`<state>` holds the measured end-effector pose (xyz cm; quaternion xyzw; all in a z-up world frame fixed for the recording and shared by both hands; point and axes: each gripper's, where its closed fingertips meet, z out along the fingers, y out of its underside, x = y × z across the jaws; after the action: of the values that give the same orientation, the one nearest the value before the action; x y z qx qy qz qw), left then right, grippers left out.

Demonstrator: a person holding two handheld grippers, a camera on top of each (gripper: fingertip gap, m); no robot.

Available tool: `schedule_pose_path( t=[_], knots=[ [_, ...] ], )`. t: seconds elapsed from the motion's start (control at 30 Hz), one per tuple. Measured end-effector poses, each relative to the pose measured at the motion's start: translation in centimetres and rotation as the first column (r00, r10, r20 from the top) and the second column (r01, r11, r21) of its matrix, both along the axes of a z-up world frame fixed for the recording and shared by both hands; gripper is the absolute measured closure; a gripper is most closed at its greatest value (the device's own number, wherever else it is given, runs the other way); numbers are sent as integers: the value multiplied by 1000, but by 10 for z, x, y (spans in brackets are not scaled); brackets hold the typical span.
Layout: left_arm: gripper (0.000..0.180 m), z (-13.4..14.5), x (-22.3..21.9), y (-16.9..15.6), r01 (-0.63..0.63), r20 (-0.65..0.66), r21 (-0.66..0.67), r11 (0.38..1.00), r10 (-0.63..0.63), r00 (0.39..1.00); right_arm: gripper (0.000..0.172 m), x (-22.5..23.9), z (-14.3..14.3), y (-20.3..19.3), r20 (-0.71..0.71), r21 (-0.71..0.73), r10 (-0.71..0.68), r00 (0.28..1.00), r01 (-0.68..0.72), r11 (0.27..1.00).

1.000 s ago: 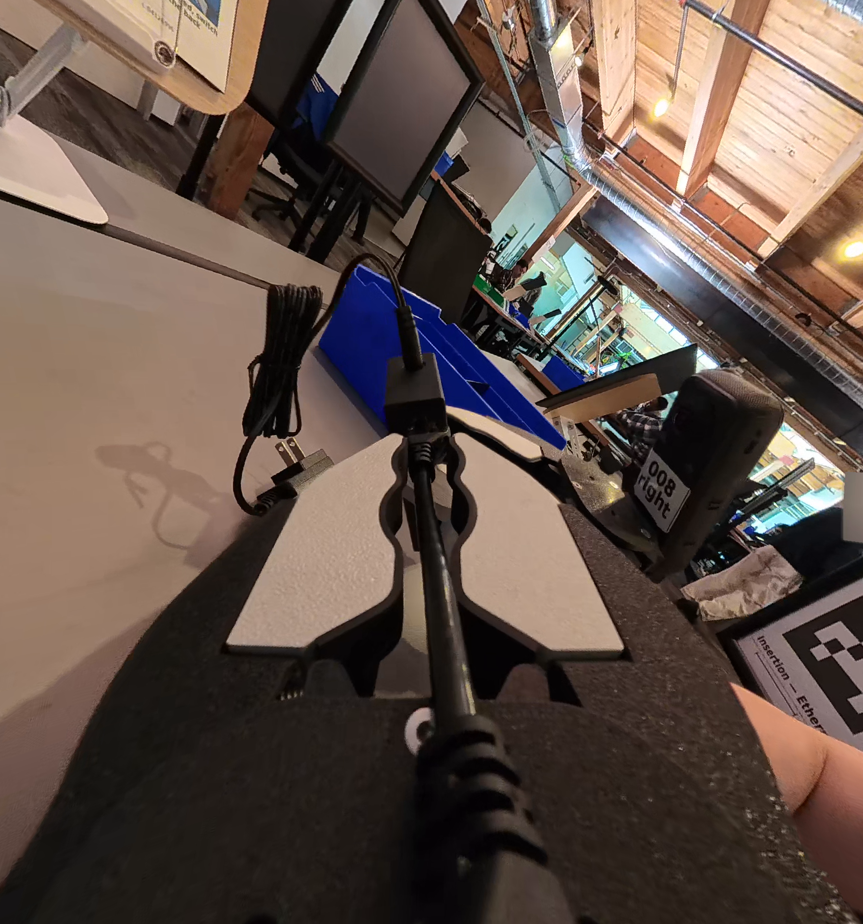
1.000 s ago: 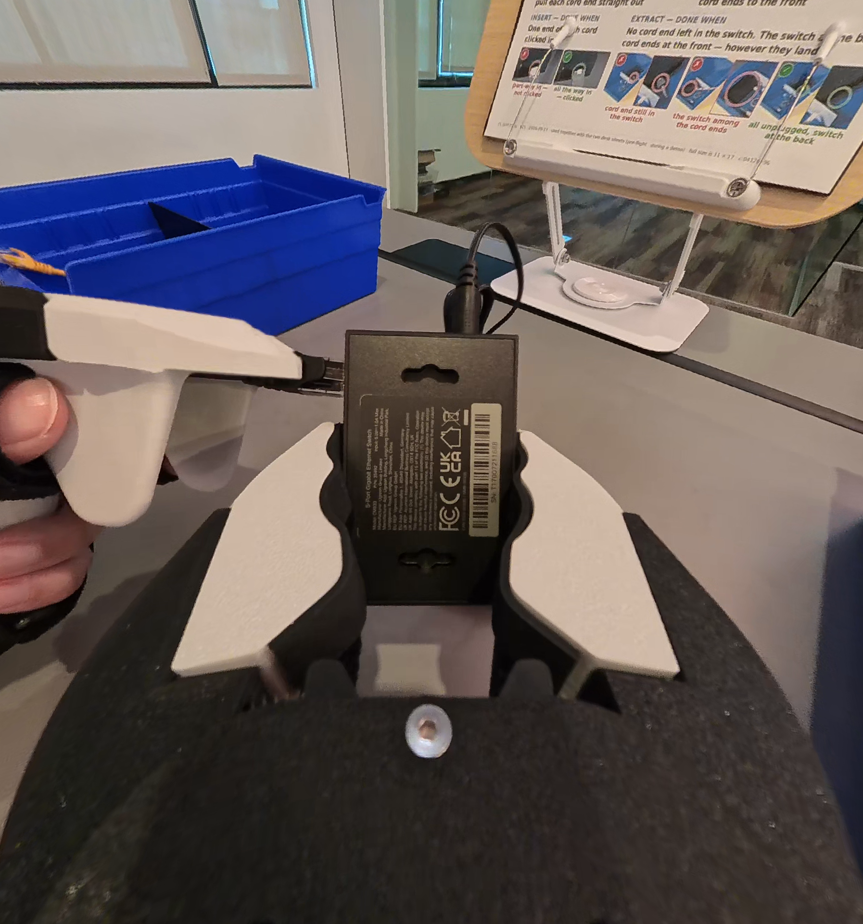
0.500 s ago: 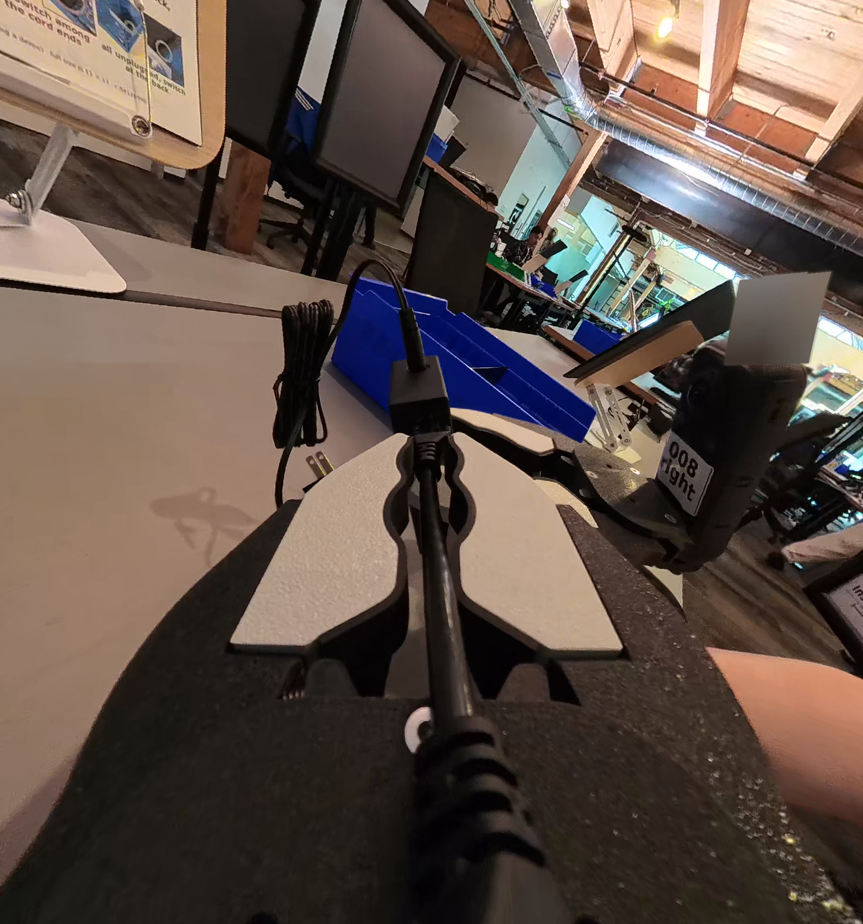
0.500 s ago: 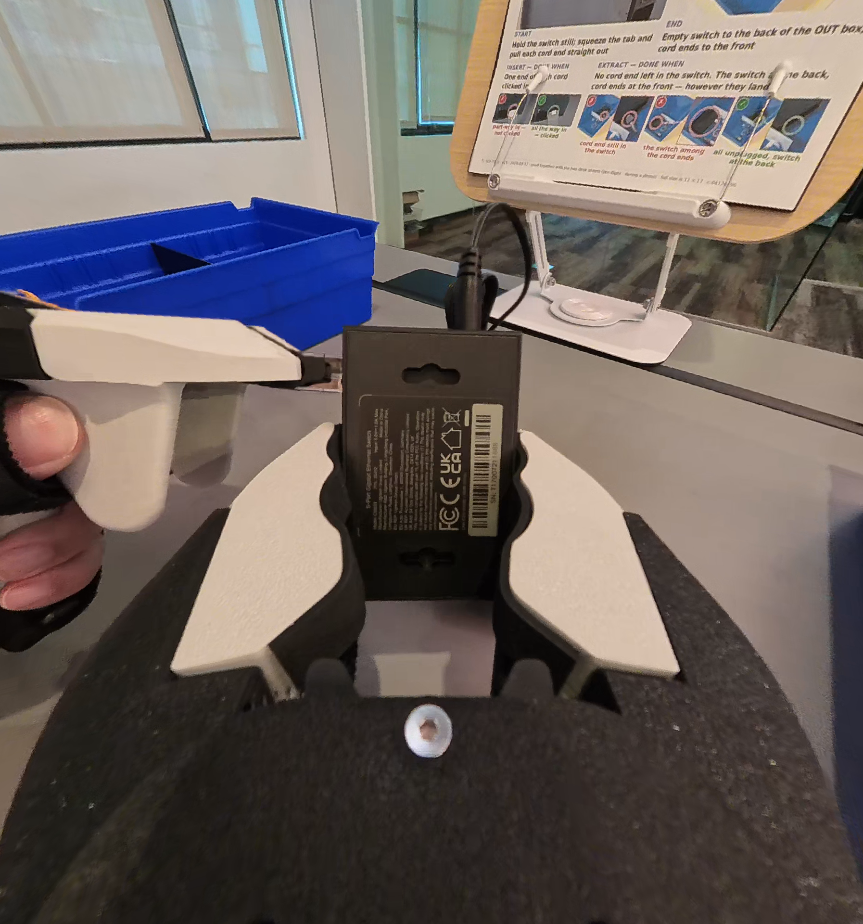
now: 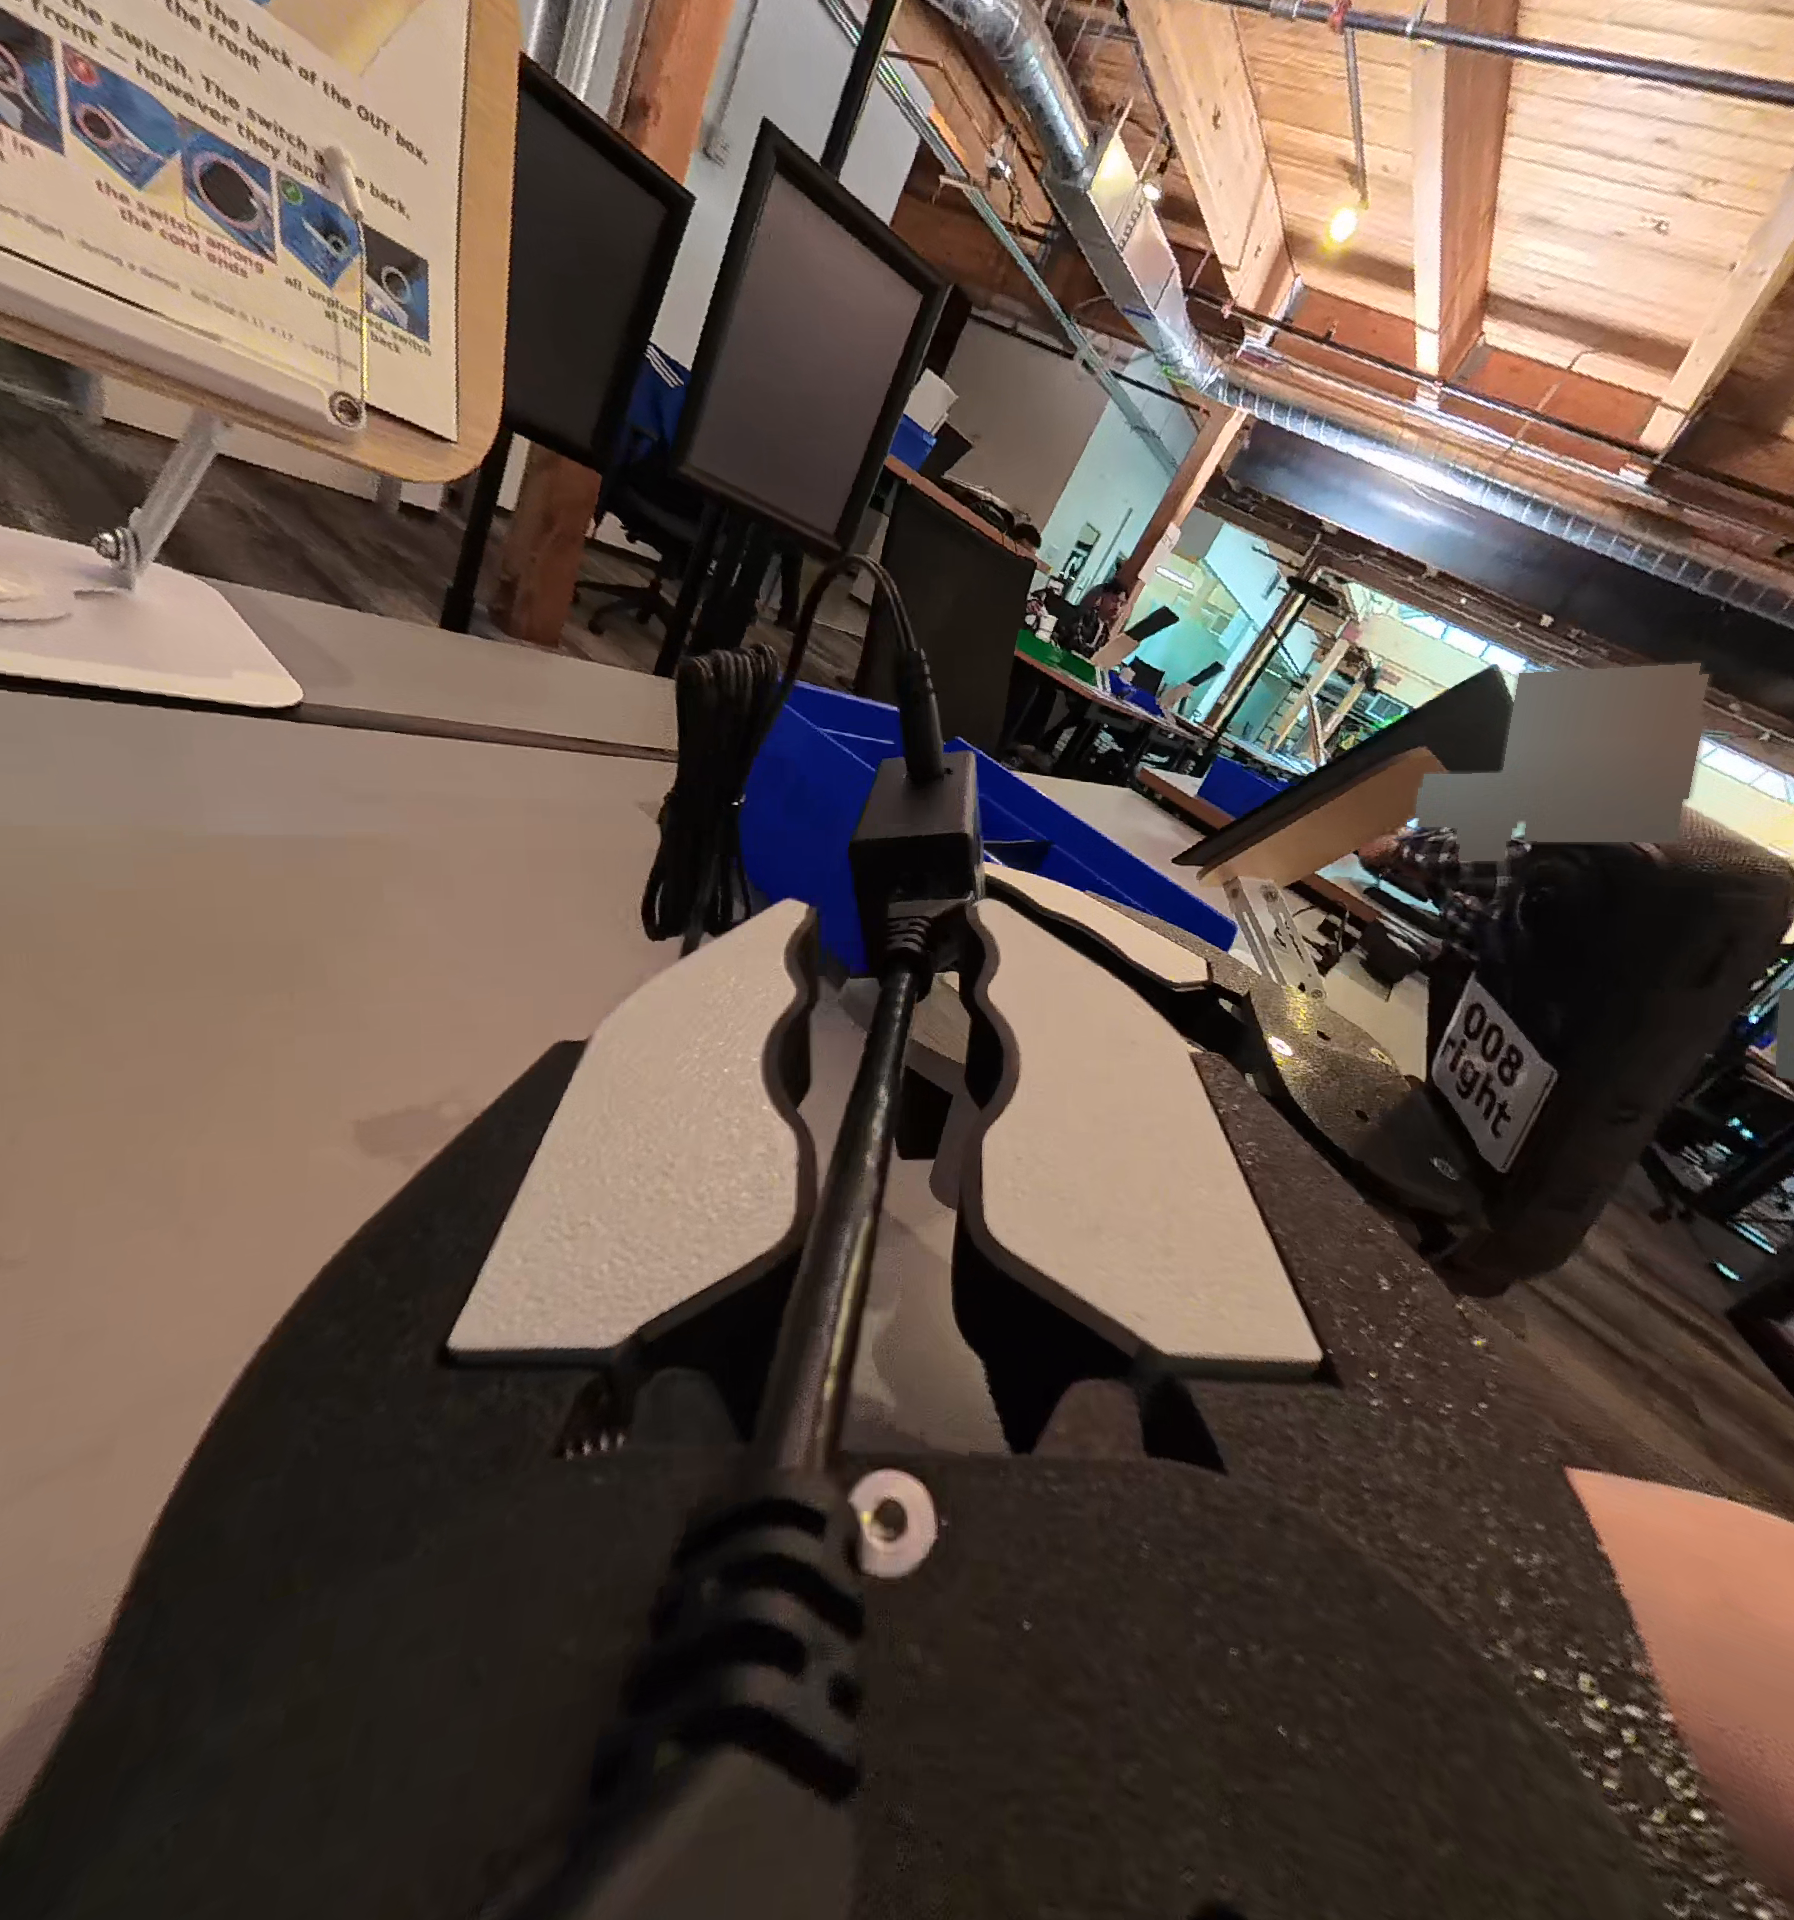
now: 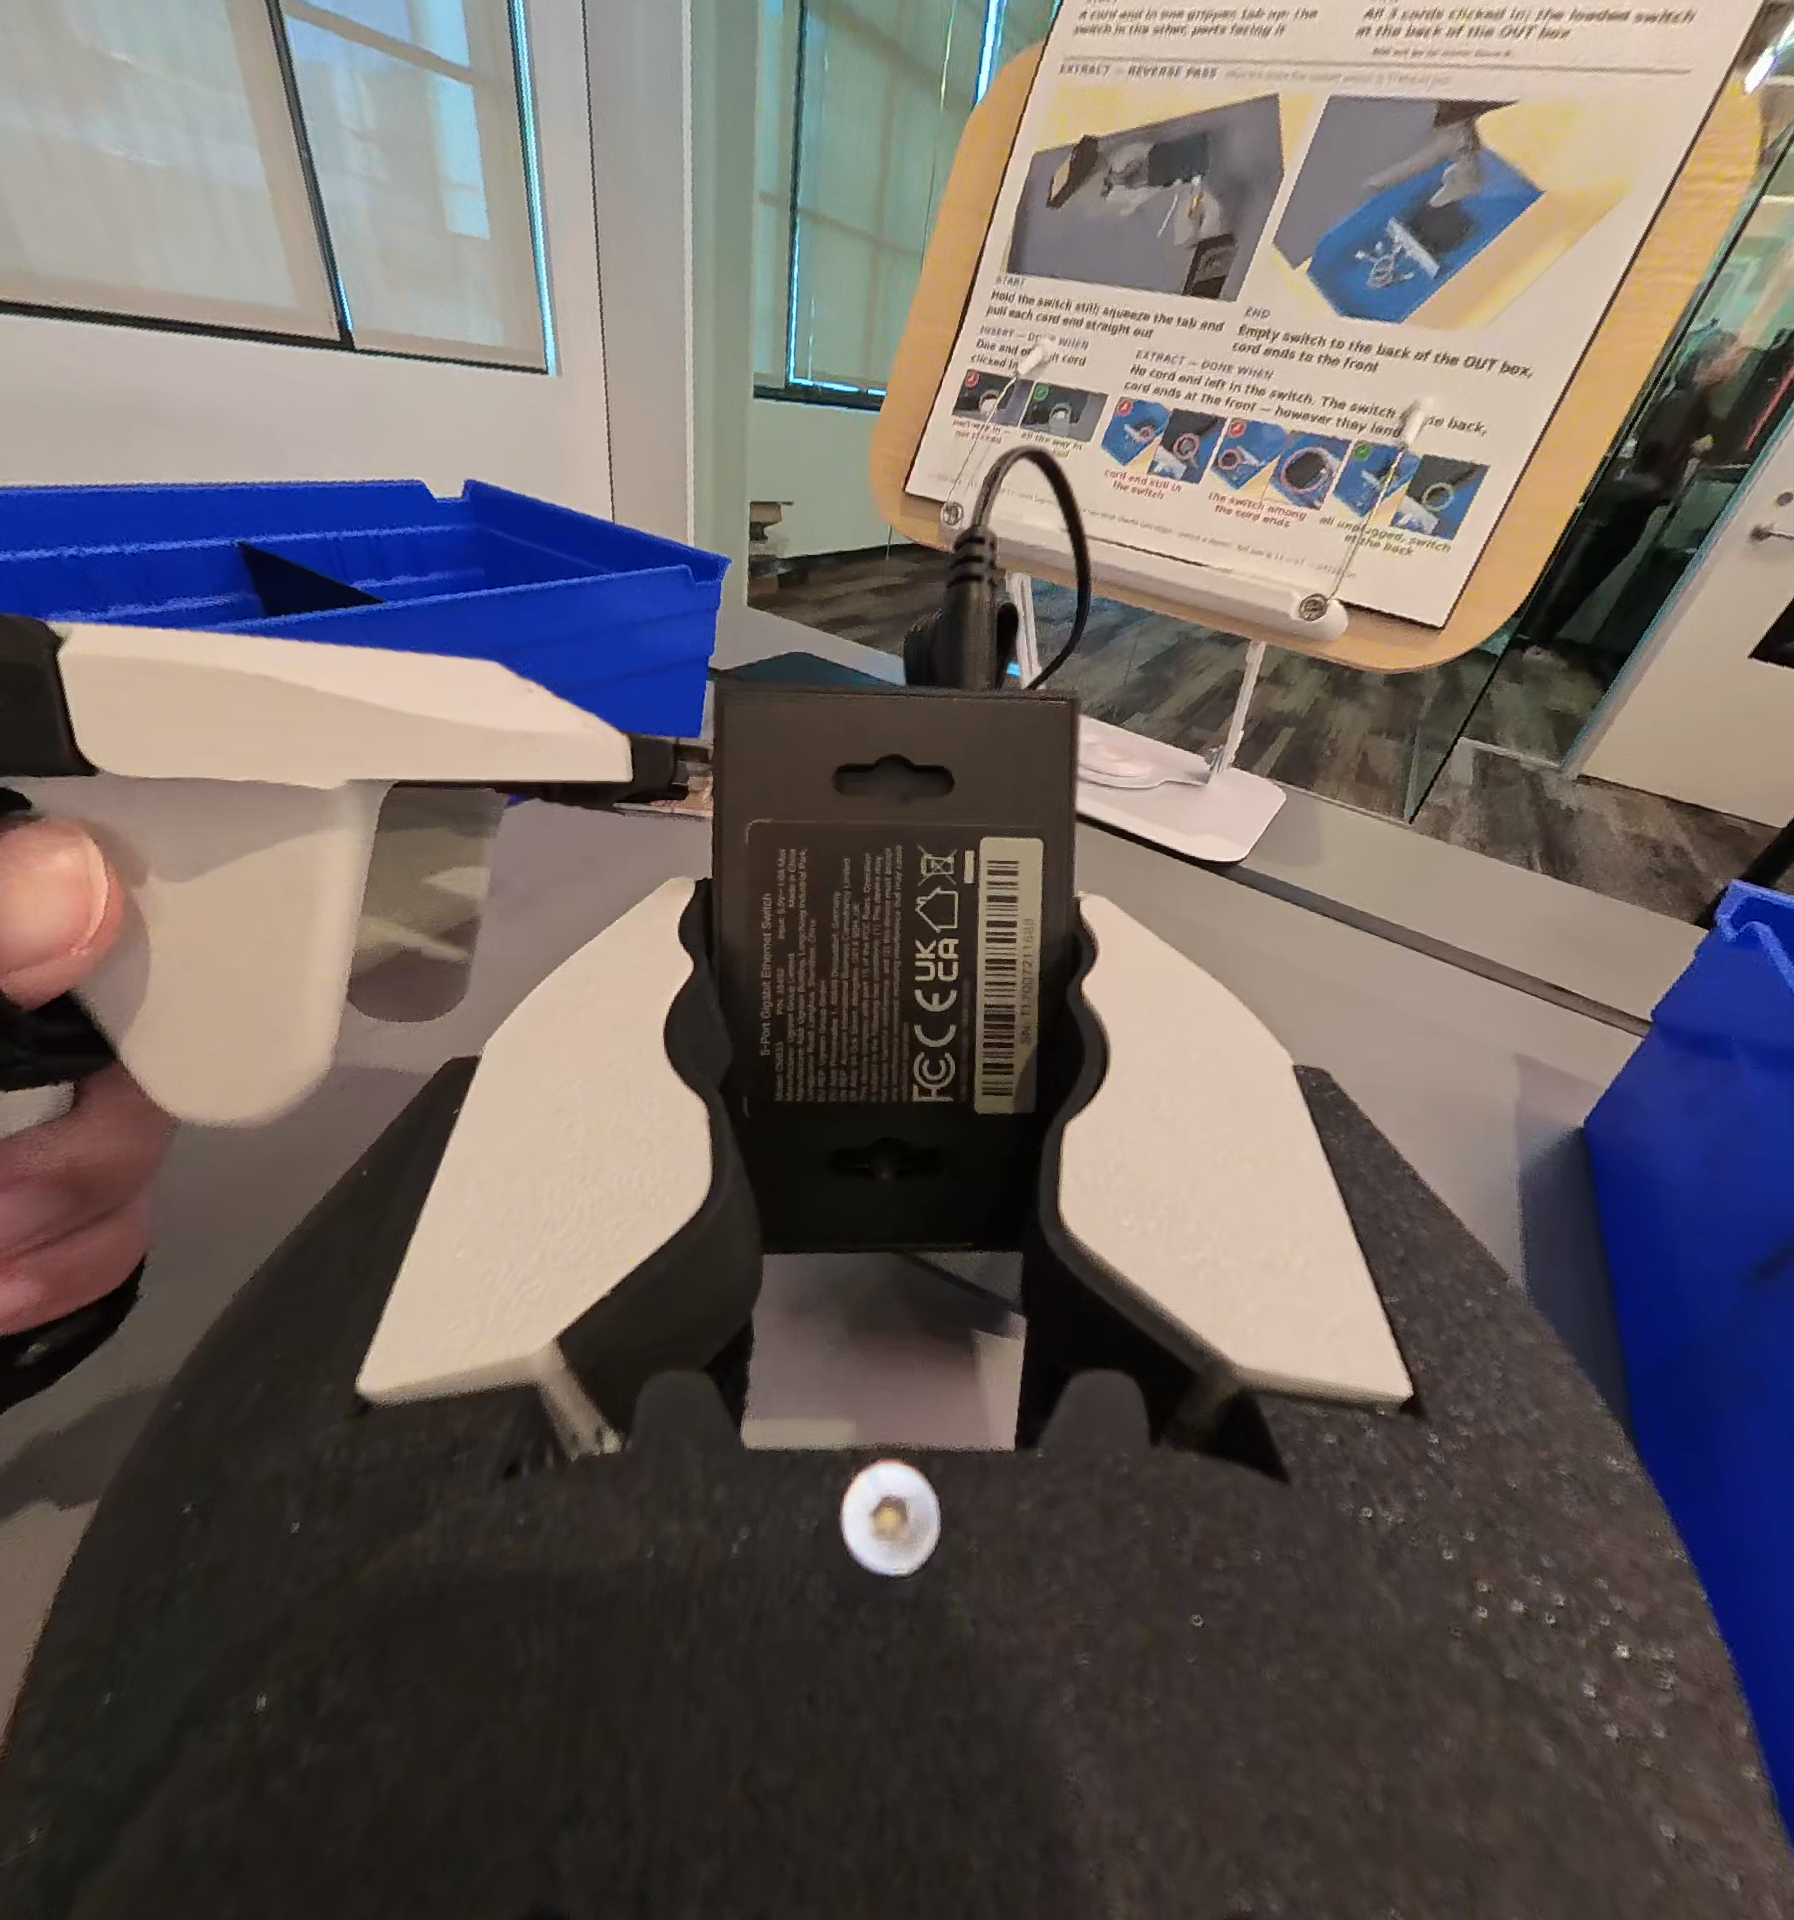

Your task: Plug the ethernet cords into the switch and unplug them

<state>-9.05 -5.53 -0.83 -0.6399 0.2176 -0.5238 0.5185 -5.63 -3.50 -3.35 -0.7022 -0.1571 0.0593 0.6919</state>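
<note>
The plugging step is in hand. The right gripper (image 6: 888,997) is clamped on a flat black rectangular ethernet switch (image 6: 893,935), both dark pads pressed against its long side edges. The switch stands lengthwise between those fingers, its long axis running straight forward from the gripper, label face up toward the camera, its far end carrying a thin black power lead (image 6: 976,582) that loops up and away. The port side appears to face left, toward the other gripper.

From that side the left gripper (image 5: 893,935) brings in a black round ethernet cord (image 5: 851,1195). The cord runs up the middle of the gripper, between its two white fingers, and its booted plug (image 5: 914,925) meets the near face of the switch. The plug points straight ahead along the fingers, square to the switch's long axis. The fingers stand slightly apart: there is a visible gap beside the left finger (image 5: 664,1122), so I judge the cord no longer pinched, though the right finger's contact is hard to read.

The plug looks seated or nearly so; whether it has clicked cannot be told. The next move calls for drawing the left gripper straight back along the cord without tugging it, while the right keeps the switch steady. A blue plastic bin (image 6: 405,582) sits beyond the left gripper.
</note>
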Motion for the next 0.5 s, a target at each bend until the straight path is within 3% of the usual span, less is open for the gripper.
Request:
schedule_pose_path(
  t=[0.3, 0.37, 0.5],
  knots=[
    [152, 14, 3, -8, 84, 110, -26, 996, -81, 991, 111, 1, 5, -3, -14, 36, 17, 1000, -16, 999],
    [163, 10, 4, -6, 72, 73, -17, 997, -70, 995, 111, 2, 6, -4, -11, 42, 12, 1000, -12, 999],
    [155, 11, 4, -8, 47, 43, 23, 999, -48, 998, 111, 3, 8, -3, 13, 56, -4, 1000, 3, 998]
  ],
)
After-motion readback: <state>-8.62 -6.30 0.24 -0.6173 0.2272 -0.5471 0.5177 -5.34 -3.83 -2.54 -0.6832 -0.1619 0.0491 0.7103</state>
